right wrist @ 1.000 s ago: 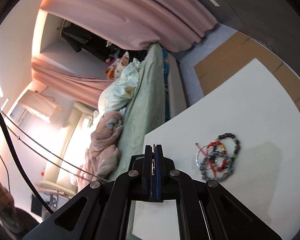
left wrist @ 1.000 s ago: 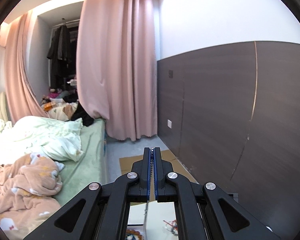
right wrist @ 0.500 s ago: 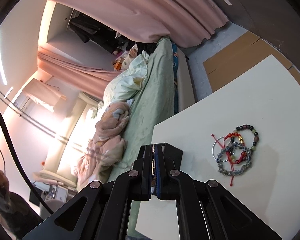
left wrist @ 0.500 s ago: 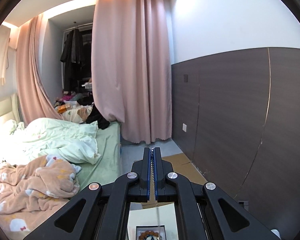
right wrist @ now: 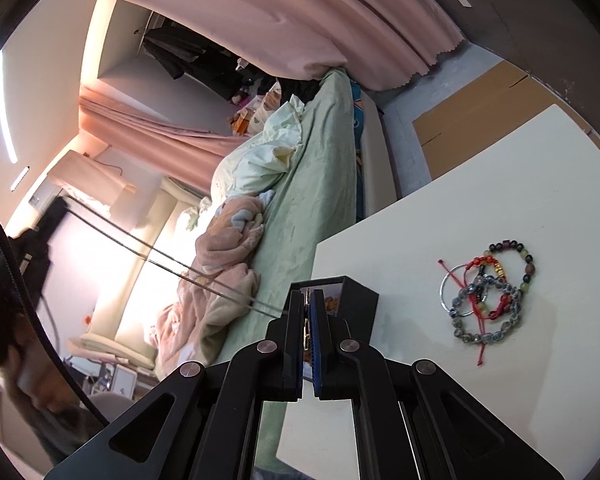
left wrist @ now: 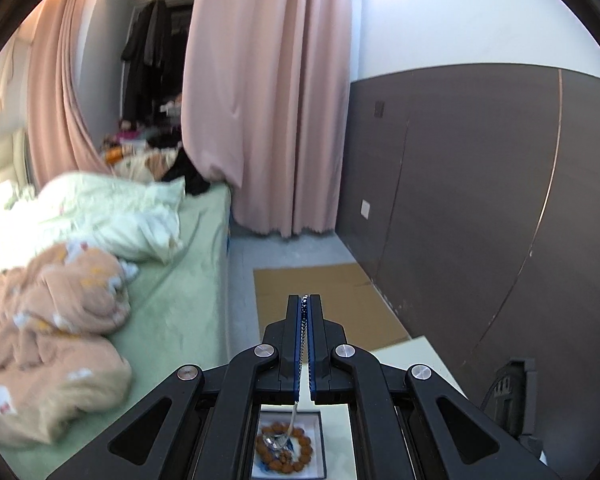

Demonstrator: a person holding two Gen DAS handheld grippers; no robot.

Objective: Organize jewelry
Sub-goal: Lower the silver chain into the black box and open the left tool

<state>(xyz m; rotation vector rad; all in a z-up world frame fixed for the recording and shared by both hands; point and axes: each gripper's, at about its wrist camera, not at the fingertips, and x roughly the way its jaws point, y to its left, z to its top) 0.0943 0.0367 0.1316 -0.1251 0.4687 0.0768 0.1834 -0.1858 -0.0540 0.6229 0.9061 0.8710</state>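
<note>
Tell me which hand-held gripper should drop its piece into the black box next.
Left. The left hand-held gripper is shut on a silver chain whose end already hangs into the black box, over the brown bead bracelet.

The black-walled jewelry box with a white lining (left wrist: 314, 440) is half hidden behind the left gripper's (left wrist: 305, 300) black frame, its bottom edge cut off at six o'clock. A thin silver chain (left wrist: 302, 344) runs between the closed fingers; its lower end lands in a silvery tangle too small to read. Towards nine o'clock the peach fleece blanket (left wrist: 48, 336) is smeared with blur. In the right view, something gold and slim (right wrist: 307, 332) sits pinched in the right gripper (right wrist: 308, 300), too small to identify.
</note>
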